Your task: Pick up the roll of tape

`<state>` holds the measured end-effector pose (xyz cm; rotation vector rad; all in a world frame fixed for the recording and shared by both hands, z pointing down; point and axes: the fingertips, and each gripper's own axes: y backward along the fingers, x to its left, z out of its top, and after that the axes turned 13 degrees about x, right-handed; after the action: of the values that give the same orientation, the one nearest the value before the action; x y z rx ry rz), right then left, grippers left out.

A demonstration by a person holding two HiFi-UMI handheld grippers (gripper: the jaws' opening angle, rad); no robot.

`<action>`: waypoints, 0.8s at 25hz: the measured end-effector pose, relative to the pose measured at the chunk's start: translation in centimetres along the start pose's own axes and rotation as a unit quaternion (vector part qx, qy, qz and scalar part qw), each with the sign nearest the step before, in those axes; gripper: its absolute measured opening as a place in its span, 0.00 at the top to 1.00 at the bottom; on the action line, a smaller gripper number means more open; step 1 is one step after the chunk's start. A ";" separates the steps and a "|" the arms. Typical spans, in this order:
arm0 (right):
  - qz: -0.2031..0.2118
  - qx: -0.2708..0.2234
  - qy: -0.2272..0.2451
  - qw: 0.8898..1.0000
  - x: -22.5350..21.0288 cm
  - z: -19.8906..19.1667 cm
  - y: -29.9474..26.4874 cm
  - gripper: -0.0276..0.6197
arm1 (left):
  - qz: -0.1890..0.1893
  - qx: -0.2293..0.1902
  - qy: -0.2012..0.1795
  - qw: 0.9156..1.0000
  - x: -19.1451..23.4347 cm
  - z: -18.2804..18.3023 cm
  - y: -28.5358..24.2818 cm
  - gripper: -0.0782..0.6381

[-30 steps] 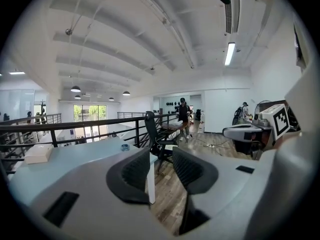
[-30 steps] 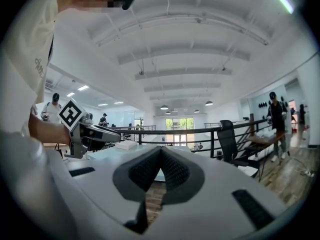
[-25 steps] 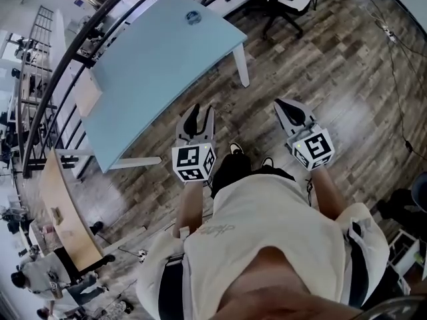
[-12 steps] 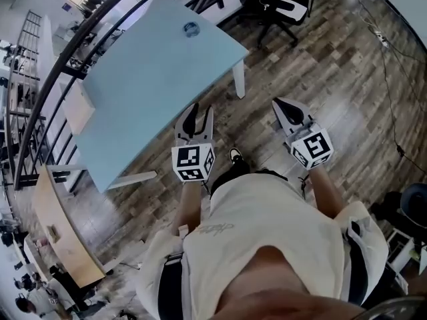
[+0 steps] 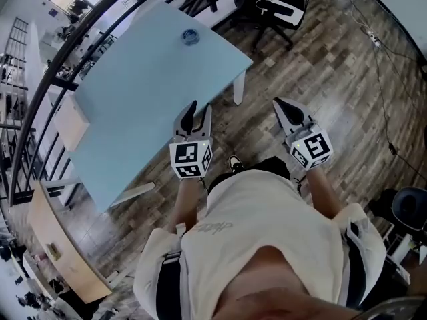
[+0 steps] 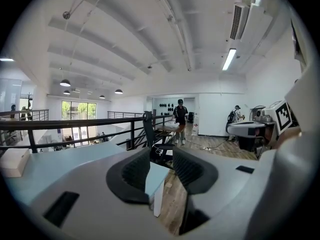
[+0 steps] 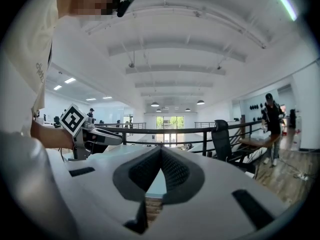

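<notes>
1. Left gripper (image 5: pixel 198 115) is held over the near edge of the pale blue table (image 5: pixel 133 99). Its jaws stand apart with nothing gripped. I read this in the left gripper view (image 6: pixel 161 159), where only the table's corner and a white table leg (image 6: pixel 157 204) show through the gap.
2. Right gripper (image 5: pixel 288 110) hangs over the wooden floor (image 5: pixel 333 79), to the right of the table and clear of it. In the right gripper view (image 7: pixel 161 149) its tips meet and hold nothing; a sliver of tabletop shows in the triangular gap below them.
3. Only the head view shows me the roll of tape (image 5: pixel 190 37). It lies flat near the table's far end, well apart from both grippers.
4. Each gripper view catches the other gripper's marker cube: the right one (image 6: pixel 282 115) at the frame's right, the left one (image 7: pixel 74 119) at the frame's left.
5. The gripper views alone show the room at eye level: a black railing (image 6: pixel 75 123) beyond the table, a standing person (image 6: pixel 180 119) and ceiling lamps (image 6: pixel 65 83).
6. A black office chair (image 5: pixel 277 5) stands past the table's far corner. Bare tabletop lies between the left gripper and the tape.
</notes>
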<state>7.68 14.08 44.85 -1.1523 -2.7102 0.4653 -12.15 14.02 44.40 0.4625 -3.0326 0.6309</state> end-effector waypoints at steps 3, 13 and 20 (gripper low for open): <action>-0.007 0.002 -0.004 1.000 -0.1 0.4 -1.0 0.95 | -0.005 0.004 0.000 1.000 1.1 0.1 -0.7 0.68; -0.007 0.020 -0.013 1.000 -1.8 0.0 -3.2 0.95 | -0.013 0.025 0.009 1.000 2.5 -0.1 -4.3 0.68; 0.021 0.009 -0.020 1.000 -6.6 0.9 -7.9 0.95 | -0.005 0.030 0.050 0.998 4.2 2.3 -8.9 0.68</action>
<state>6.66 3.95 46.55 -1.2090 -2.7160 0.5226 -13.45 4.12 46.06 0.4330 -2.9218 0.7230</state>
